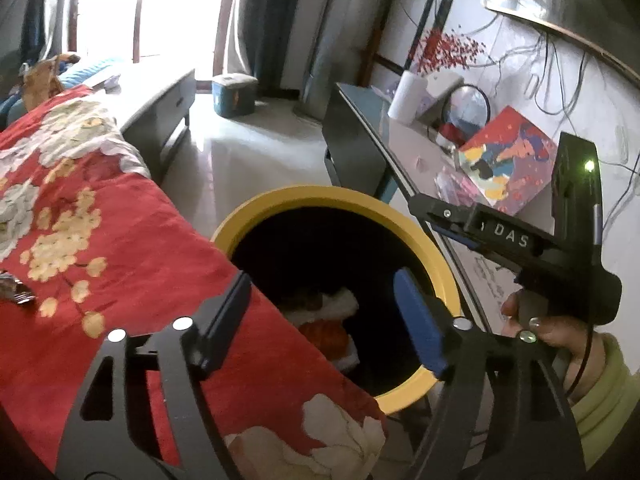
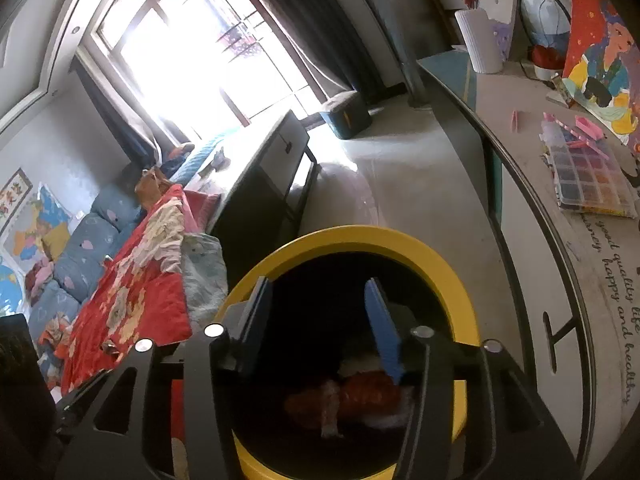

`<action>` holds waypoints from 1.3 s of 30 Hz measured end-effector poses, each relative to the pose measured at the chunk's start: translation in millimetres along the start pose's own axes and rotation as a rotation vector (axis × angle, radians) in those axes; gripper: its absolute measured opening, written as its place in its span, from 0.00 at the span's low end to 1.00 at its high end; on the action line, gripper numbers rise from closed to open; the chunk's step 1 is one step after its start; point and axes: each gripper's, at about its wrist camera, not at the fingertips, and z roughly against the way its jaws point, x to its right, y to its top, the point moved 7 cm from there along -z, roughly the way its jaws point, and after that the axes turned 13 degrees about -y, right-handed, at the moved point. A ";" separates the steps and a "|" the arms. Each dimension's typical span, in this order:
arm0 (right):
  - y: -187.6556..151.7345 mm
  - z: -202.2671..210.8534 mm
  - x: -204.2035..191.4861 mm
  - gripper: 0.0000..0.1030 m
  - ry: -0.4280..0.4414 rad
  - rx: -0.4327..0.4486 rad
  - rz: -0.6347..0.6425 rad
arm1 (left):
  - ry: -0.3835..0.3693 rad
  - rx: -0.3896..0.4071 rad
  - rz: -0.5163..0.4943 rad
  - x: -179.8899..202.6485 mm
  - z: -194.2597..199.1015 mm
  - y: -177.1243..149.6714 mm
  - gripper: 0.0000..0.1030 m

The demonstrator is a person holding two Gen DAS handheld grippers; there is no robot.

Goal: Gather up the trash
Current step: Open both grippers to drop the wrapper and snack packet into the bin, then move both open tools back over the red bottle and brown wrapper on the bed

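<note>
A yellow-rimmed bin (image 1: 424, 236) with a dark inside stands between the bed and the desk. Red and white crumpled trash (image 1: 324, 316) lies at its bottom, also seen in the right wrist view (image 2: 360, 396). My left gripper (image 1: 320, 300) is open and empty, over the bin's near edge beside the bed. My right gripper (image 2: 316, 304) is open and empty, straight above the bin's mouth (image 2: 460, 288); it shows in the left wrist view (image 1: 516, 240) above the bin's right rim. A small shiny wrapper (image 1: 16, 292) lies on the red quilt at far left.
A bed with a red floral quilt (image 1: 120, 240) lies on the left. A desk (image 2: 532, 184) on the right holds a white vase, a colourful painting (image 1: 508, 160) and a bead box (image 2: 592, 180). A teal box (image 1: 234, 94) sits on the floor by the window.
</note>
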 end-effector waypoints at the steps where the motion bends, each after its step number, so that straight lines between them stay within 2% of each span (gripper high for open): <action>1: -0.2 1.6 -2.4 0.50 0.001 0.007 0.007 | 0.006 0.008 -0.003 -0.6 3.5 0.3 0.72; 2: 0.4 2.8 -4.3 0.52 0.001 0.012 0.012 | 0.011 0.023 -0.006 -0.8 8.9 1.4 0.76; 4: 0.9 6.2 -9.6 0.52 0.008 0.023 0.022 | 0.020 0.043 -0.009 -1.2 16.9 3.1 0.78; 6: 1.4 9.5 -14.9 0.55 0.013 0.031 0.031 | 0.037 0.061 -0.007 -3.7 26.3 4.2 0.89; 13: 1.6 24.5 -43.2 0.61 0.044 0.067 0.089 | 0.091 0.140 0.010 -16.3 61.4 8.6 0.89; 23: -7.1 42.4 -95.5 0.62 0.108 0.098 0.200 | 0.189 0.236 0.032 -42.0 111.4 6.9 0.89; 39: -34.6 48.9 -170.8 0.62 0.192 0.081 0.361 | 0.309 0.324 0.124 -91.5 172.8 -14.0 0.89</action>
